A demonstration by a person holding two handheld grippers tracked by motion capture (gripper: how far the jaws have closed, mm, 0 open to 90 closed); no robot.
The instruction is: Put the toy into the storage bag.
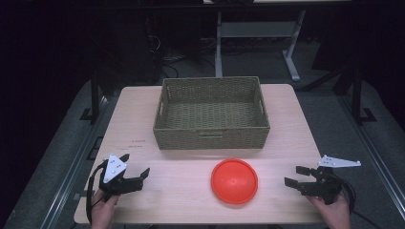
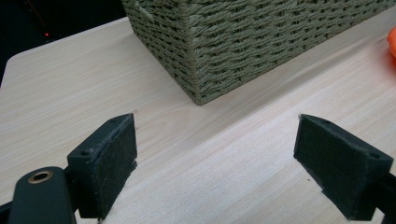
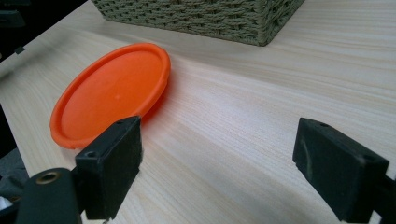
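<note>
An orange round disc point(image 1: 234, 181) lies flat on the wooden table point(image 1: 296, 138), just in front of a woven olive basket point(image 1: 212, 113). My left gripper point(image 1: 135, 165) rests at the table's near left, open, nothing between its pads point(image 2: 108, 161); it faces the basket's corner point(image 2: 198, 70). My right gripper point(image 1: 296, 175) sits at the near right, open and pointing left toward the disc point(image 3: 109, 93), which lies just past its left pad point(image 3: 114, 161). The basket's corner point(image 3: 252, 23) stands behind the disc. A hand holds each gripper from below.
The basket looks empty inside. A sliver of the orange disc point(image 2: 392, 42) shows at the right edge of the left gripper view. Dark floor, a desk frame point(image 1: 258, 33) and cables lie beyond the table's far edge.
</note>
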